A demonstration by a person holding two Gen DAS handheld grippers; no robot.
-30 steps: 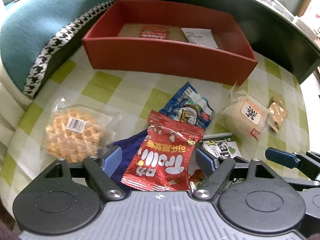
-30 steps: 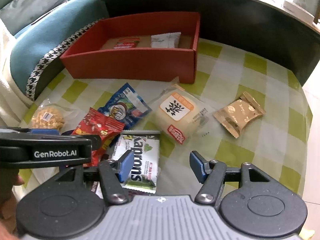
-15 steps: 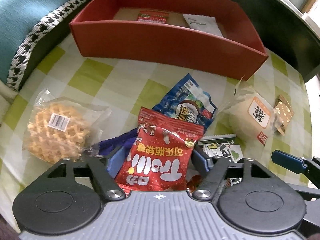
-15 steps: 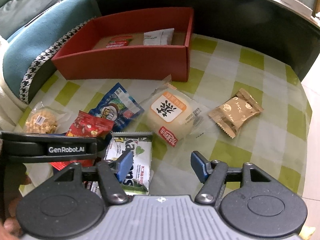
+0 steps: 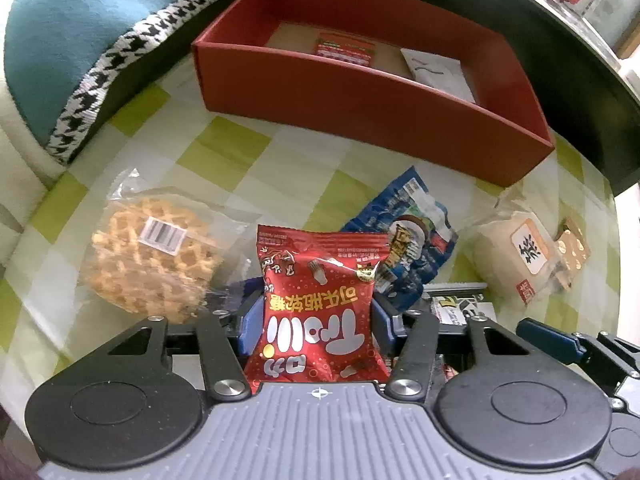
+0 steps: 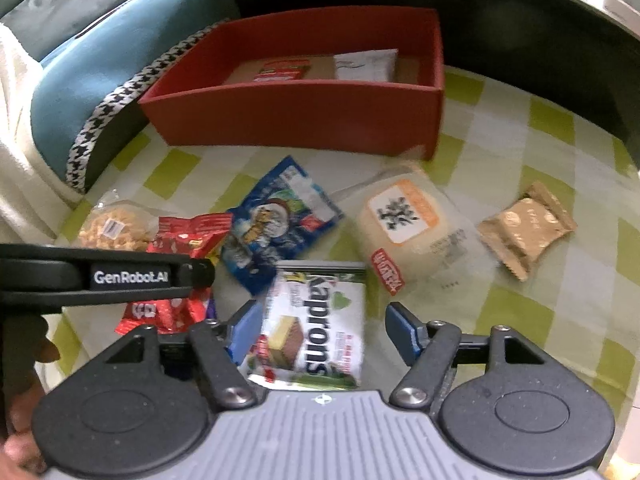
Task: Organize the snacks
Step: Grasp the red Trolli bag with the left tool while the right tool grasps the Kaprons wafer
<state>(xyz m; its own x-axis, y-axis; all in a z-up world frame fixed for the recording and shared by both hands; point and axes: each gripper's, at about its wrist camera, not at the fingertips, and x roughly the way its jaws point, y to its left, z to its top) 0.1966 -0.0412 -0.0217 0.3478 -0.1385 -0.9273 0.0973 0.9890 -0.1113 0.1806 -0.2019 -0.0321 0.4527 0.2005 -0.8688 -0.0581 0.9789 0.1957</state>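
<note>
My left gripper (image 5: 318,322) is shut on a red candy bag (image 5: 320,304) and holds it upright above the checked cloth; the bag also shows in the right wrist view (image 6: 182,264). My right gripper (image 6: 322,330) is open, its jaws on either side of a white and green Kaprons wafer pack (image 6: 316,324) lying on the cloth. A red box (image 5: 372,88) stands at the back and holds a red packet (image 5: 346,50) and a white packet (image 5: 438,72). It also shows in the right wrist view (image 6: 304,116).
On the cloth lie a round waffle in clear wrap (image 5: 154,252), a blue snack bag (image 6: 280,220), a cream cake pack (image 6: 404,224) and a gold pack (image 6: 526,230). A teal cushion (image 5: 72,40) lies at the left. A dark ledge (image 6: 520,32) rises behind the box.
My left gripper has closed on the red candy bag and lifted it upright. My right gripper has moved left over the Kaprons pack, still open.
</note>
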